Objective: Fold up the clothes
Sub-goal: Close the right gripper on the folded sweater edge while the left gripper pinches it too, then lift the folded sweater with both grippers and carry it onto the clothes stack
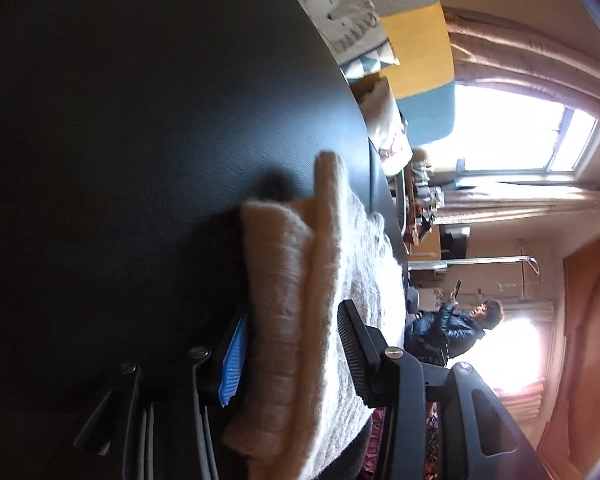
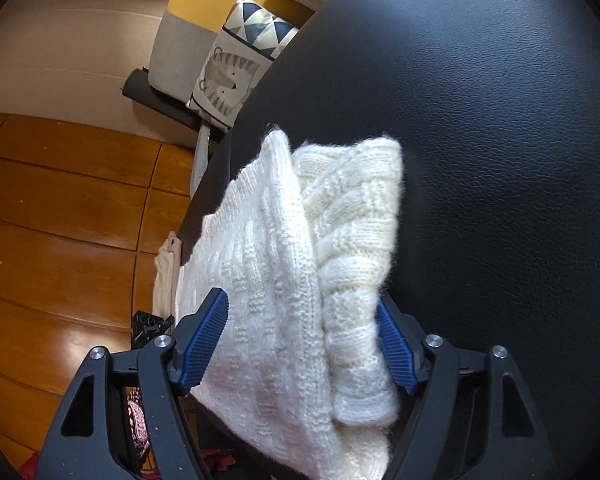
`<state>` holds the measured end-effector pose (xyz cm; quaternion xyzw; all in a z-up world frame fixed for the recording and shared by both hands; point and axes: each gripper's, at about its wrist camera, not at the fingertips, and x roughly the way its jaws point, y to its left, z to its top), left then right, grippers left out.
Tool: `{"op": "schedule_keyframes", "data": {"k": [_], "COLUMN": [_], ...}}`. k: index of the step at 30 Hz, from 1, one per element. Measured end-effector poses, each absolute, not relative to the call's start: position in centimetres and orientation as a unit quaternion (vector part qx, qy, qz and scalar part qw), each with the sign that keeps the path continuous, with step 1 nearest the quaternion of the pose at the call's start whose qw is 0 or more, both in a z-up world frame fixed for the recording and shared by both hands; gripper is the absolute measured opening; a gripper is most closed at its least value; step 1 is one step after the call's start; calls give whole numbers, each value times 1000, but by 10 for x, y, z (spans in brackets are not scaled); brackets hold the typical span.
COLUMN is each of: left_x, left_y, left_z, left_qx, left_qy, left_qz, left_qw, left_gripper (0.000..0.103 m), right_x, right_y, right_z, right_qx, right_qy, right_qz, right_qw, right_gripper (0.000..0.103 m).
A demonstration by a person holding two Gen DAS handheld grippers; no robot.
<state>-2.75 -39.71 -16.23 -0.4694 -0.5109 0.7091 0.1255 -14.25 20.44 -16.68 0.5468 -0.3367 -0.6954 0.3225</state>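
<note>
A cream knitted sweater (image 2: 284,240) lies folded in thick layers at the edge of a black leather surface (image 2: 480,120). My right gripper (image 2: 302,340) is shut on the sweater, its blue pads (image 2: 206,336) pressing the bundle from both sides. The left wrist view is rolled sideways. There the same sweater (image 1: 292,280) looks tan in shadow and runs between the fingers of my left gripper (image 1: 294,352), which is shut on a thick folded edge. The black surface (image 1: 140,140) fills the left of that view.
Patterned cushions (image 2: 228,80) and a yellow and grey sofa back (image 2: 188,8) sit beyond the surface. Wooden floor (image 2: 60,220) lies to the left, with another pale garment (image 2: 166,268) hanging at the edge. A person in a dark jacket (image 1: 452,328) stands near bright windows (image 1: 520,140).
</note>
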Motion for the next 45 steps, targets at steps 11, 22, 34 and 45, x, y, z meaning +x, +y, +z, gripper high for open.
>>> {"op": "schedule_keyframes", "data": {"k": [11, 22, 34, 45], "left_x": [-60, -50, -34, 6], "left_y": [-370, -355, -316, -333], "left_z": [-163, -150, -64, 4], "left_qx": [-485, -484, -433, -349], "left_qy": [-494, -446, -327, -351], "left_qz": [705, 744, 832, 855], "left_qw": [156, 118, 119, 154], "left_gripper": [45, 32, 18, 17], "right_x": [-147, -139, -126, -126], "right_y": [183, 177, 162, 90], "right_z": [-166, -162, -102, -40], "right_qx": [553, 546, 483, 442], "right_qy": [-319, -273, -297, -331], "right_qz": [-691, -740, -768, -744], "right_qw": [340, 283, 298, 377], "right_gripper": [78, 26, 20, 19]}}
